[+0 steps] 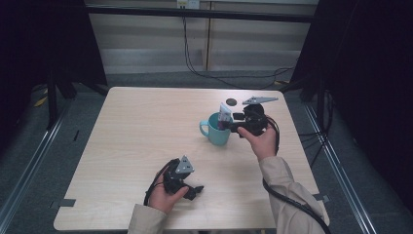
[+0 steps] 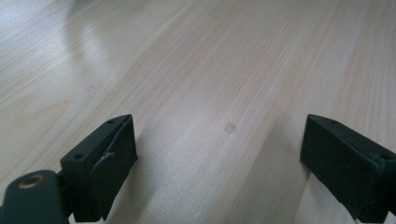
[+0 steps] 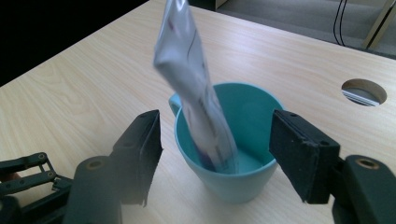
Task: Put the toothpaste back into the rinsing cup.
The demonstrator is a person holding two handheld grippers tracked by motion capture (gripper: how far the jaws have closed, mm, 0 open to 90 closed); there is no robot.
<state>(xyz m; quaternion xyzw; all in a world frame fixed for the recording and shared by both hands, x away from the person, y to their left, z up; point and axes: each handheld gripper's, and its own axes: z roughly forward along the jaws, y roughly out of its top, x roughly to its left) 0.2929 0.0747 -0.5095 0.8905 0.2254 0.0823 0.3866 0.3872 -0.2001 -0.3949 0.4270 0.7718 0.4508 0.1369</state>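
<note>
place: lab recording bay | cues: black curtains [image 1: 44,39]; floor rails [image 1: 29,161]; loose cables [image 1: 234,78]

- Mug [image 3: 233,154]: teal inside and out.
- Packet [image 3: 196,88]: pale white-grey with dark purple markings.
- Desk [image 1: 141,126]: light wood grain.
- Right hand-held gripper [image 3: 215,158]: black pads.

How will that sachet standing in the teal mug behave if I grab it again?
The sachet looks thin and glossy, so probably light, floppy and slippery. It leans on the mug rim, so it may slide sideways. The right gripper is open around it.
</note>
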